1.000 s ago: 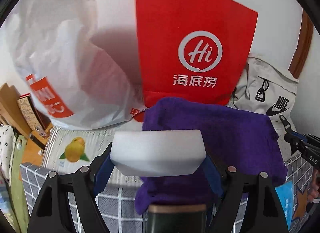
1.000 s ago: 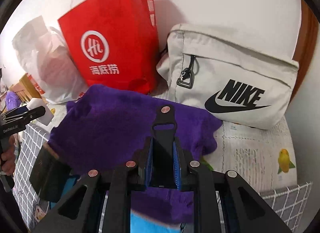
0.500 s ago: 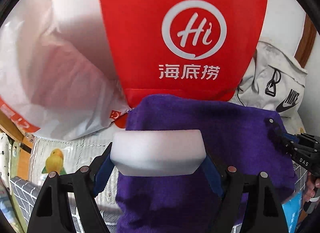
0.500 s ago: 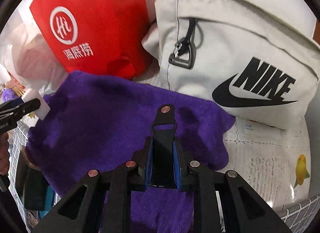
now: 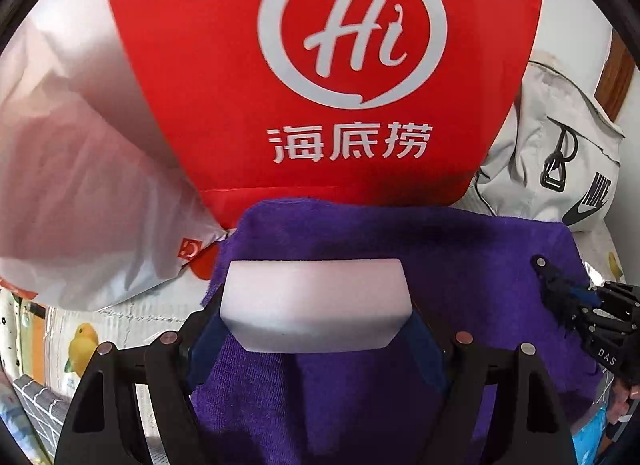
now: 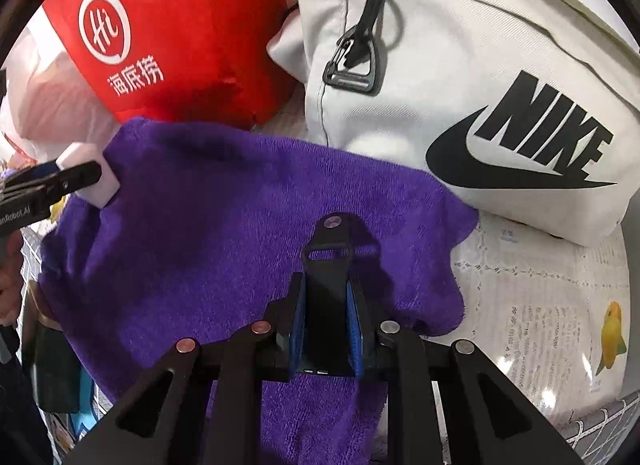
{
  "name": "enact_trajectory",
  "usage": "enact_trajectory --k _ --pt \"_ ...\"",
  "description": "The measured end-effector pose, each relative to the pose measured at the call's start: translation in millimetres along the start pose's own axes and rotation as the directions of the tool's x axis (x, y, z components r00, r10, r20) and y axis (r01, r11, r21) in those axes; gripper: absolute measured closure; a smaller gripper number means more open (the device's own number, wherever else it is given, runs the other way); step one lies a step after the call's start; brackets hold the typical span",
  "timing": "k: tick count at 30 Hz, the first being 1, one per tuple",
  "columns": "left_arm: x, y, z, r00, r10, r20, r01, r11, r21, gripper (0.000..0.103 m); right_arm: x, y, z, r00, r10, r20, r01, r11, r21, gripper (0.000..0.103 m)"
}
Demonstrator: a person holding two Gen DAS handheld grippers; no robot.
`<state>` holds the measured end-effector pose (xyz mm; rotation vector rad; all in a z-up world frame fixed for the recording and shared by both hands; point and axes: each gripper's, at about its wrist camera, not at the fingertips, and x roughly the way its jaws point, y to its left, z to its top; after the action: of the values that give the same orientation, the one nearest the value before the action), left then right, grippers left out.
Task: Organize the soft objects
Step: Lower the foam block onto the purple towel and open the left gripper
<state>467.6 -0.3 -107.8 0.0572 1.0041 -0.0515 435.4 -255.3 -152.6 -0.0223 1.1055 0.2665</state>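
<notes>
Purple towel (image 6: 248,233) on lemon-print tablecloth (image 6: 540,305); red bag (image 5: 320,65) behind.

Cut off above the jaws by the top edge: red paper bag (image 5: 320,77), handles out of sight. Base of the same bag covered by purple towel (image 5: 400,265) just ahead of the jaws. Towel's near end lost beneath gripper frames and bottom edge. Left of the jaws, white plastic bag (image 5: 80,185) blurred, contents unreadable. Right of the jaws, Nike bag (image 6: 460,105) cropped at top and side. Small print on patterned cloth (image 6: 540,325) illegible.
</notes>
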Motion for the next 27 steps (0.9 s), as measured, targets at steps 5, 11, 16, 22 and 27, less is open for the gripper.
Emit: enact_trajectory --k 5,11,16,22,27 --pt "11.9 -4.9 4.5 1.000 -0.001 -0.018 0.001 1.000 0.010 0.023 2.1 -2.3 1.4 1.000 0.002 -0.012 -0.002 1.000 0.005 0.083" --pt "18.4 -15.6 3.6 0.999 0.007 -0.031 -0.006 1.000 0.029 0.023 6.5 -3.2 2.0 1.000 0.009 -0.013 -0.009 1.000 -0.010 0.083" --pt "21.8 -19.4 5.2 0.998 -0.008 -0.055 0.010 1.000 0.024 0.016 7.7 -2.6 1.5 0.999 0.038 -0.008 -0.038 0.999 -0.010 0.072" --pt "18.0 -21.0 1.6 0.998 -0.004 -0.064 0.005 1.000 0.027 0.016 -12.4 7.5 3.2 0.998 0.030 0.047 -0.028 0.999 -0.033 0.048" --pt "-0.6 -19.0 -1.9 0.999 0.023 -0.048 -0.022 1.000 0.022 0.016 -32.4 6.8 7.5 0.994 0.039 0.098 -0.036 0.999 -0.029 0.045"
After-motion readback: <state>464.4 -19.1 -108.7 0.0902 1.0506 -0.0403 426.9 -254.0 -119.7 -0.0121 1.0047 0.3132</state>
